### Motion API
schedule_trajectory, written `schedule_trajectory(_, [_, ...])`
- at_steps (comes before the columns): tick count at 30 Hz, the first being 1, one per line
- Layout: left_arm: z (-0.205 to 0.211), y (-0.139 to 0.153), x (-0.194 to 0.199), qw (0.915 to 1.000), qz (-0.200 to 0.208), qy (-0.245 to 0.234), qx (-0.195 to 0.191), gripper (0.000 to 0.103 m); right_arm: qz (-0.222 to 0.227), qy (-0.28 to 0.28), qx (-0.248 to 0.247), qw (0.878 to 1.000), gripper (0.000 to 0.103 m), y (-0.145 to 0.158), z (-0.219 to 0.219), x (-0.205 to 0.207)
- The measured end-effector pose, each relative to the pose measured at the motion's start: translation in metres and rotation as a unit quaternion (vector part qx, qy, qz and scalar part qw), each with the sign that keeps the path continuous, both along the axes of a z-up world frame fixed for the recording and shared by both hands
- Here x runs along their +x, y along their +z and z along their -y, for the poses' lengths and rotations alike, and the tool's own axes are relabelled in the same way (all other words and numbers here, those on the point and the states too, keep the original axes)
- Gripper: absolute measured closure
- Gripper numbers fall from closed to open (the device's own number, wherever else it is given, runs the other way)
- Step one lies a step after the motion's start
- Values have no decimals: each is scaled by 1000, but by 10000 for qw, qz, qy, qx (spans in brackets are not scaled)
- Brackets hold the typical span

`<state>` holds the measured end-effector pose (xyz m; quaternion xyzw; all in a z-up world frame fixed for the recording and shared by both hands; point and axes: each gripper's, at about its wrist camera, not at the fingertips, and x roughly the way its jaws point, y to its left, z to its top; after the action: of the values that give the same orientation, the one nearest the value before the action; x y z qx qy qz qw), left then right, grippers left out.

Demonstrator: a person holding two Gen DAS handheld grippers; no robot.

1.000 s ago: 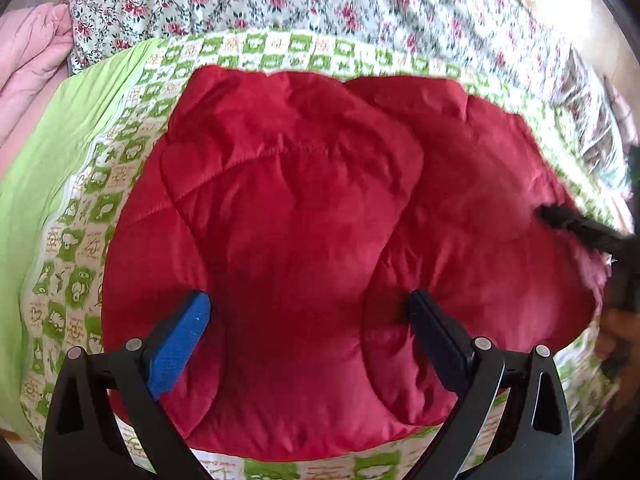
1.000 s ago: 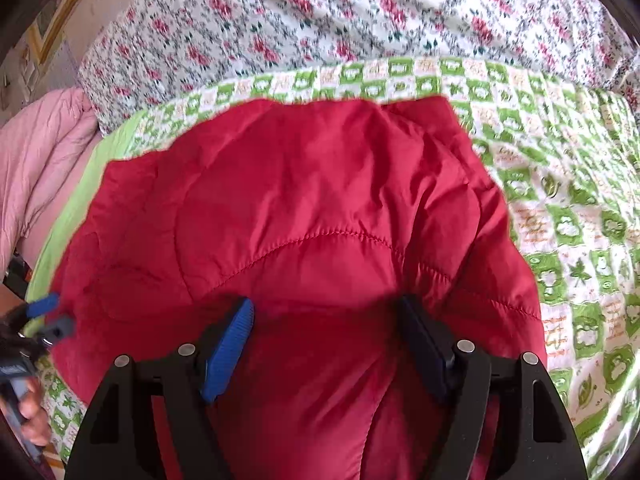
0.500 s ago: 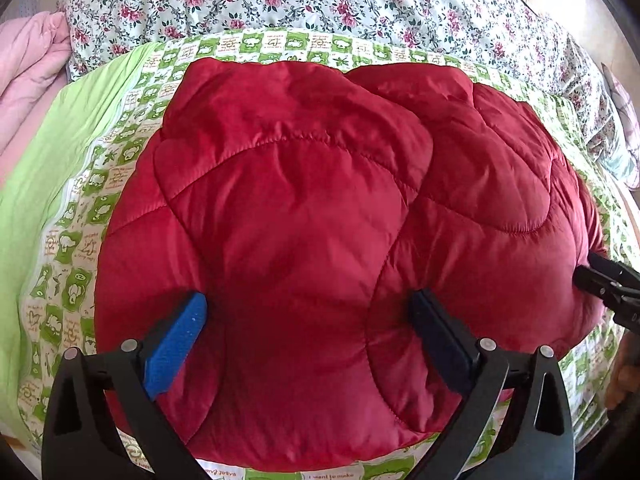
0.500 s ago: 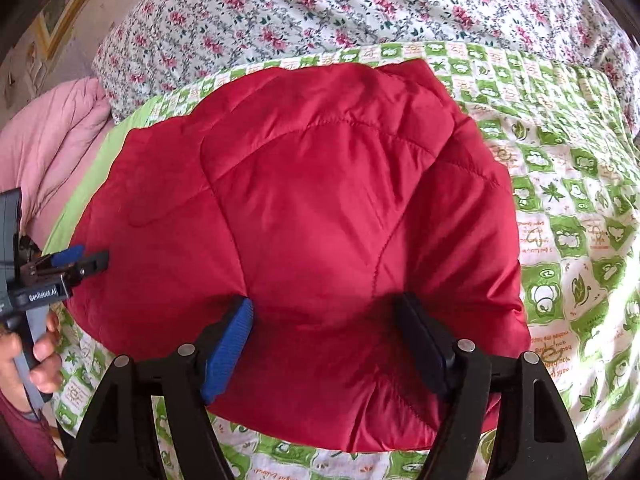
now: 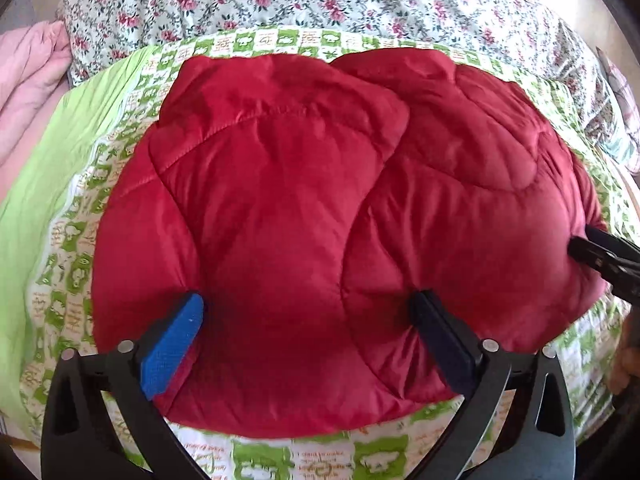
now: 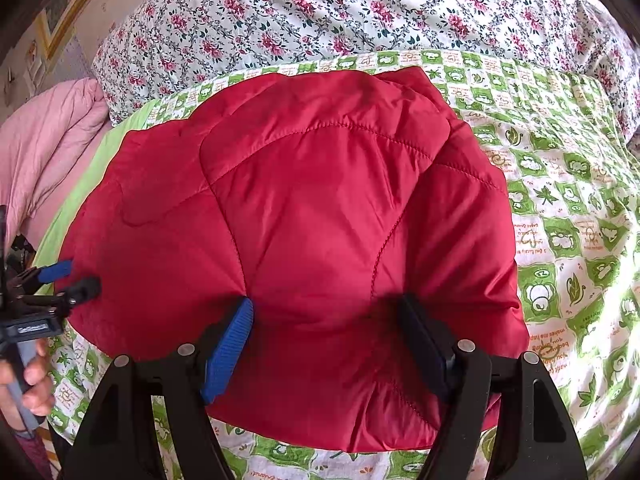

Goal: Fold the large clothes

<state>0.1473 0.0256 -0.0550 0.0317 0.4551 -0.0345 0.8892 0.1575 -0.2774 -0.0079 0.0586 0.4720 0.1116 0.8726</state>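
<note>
Two grippers meet over one red padded jacket (image 5: pixel 304 216) that lies folded into a rounded bundle on a green-and-white printed sheet (image 5: pixel 72 264) covering the bed. Farthest left, a pink blanket (image 5: pixel 28 76) is bunched at the bed's edge, and beside it a plain lime-green strip of the sheet runs toward the near side. The left gripper (image 5: pixel 304 320) comes next: its blue pad (image 5: pixel 172 344) and its dark pad (image 5: pixel 444 340) stand wide apart, both pressed down into the near part of the jacket so the padding bulges up between them; whether they pinch the cloth or only rest on it cannot be told. In the right wrist view this same gripper shows at the jacket's left edge, with a hand (image 6: pixel 28 384) around its grey handle. Further right, the right gripper (image 6: pixel 328 332) likewise has its jaws spread broadly, pads sunk into the jacket's near edge with a swell of red fabric between them, nothing clearly clamped. Right of the jacket the printed sheet (image 6: pixel 568 216) lies bare in bright light. Across the back, a floral quilt (image 6: pixel 320 20) stretches the full width behind the jacket.
</note>
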Motion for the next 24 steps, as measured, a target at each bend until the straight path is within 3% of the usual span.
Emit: schedule_trajectory(24, [-2, 9, -24, 9999, -6, 162, -22, 0, 232, -23, 77, 9997, 27, 23, 1, -29])
